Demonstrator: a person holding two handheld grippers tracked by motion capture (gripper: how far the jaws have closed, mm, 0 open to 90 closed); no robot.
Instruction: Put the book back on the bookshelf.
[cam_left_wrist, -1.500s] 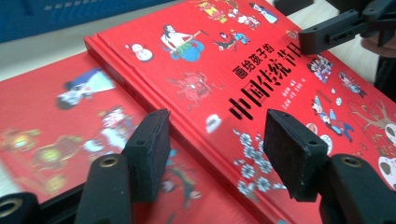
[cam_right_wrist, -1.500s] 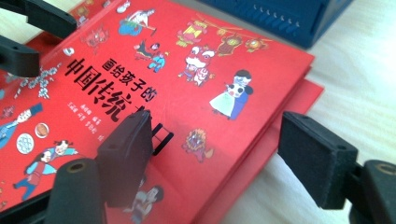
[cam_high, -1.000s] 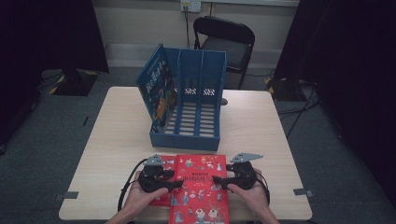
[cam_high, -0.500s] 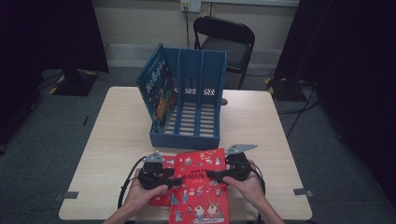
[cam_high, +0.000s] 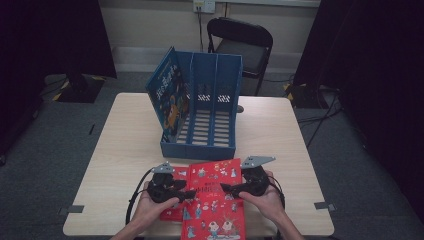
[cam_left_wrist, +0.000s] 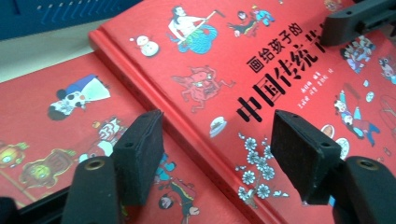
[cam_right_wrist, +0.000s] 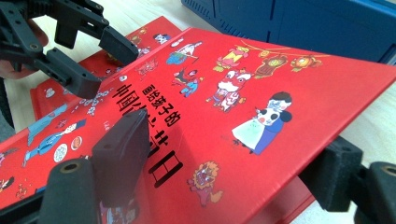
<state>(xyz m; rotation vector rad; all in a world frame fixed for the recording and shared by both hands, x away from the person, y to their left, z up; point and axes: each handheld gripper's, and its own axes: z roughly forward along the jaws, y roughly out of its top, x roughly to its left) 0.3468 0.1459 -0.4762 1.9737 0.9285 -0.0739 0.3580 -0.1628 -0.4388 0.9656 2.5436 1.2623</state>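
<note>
Two red books lay at the tabletop's (cam_high: 125, 145) near edge; the upper book (cam_high: 215, 200), tilted, sat between both parted claws. Right claw (cam_right_wrist: 224, 163) straddled its edge, left claw (cam_left_wrist: 219, 144) gripped nothing. Risk: loose hold, book sliding off.

The top book (cam_high: 216, 200) has a bright red cover scattered with small cartoon figures in blue, white, teal and yellow, plus black Chinese title lettering and white blossom sprigs. The book beneath it (cam_high: 172, 197) is the same red with similar little figures. The file rack (cam_high: 212, 117) is solid blue with slotted walls; the book inside it (cam_high: 170, 102) has a blue illustrated cover. The bench (cam_high: 270, 130) is pale wood-toned. Both grippers' jaws are black.
</note>
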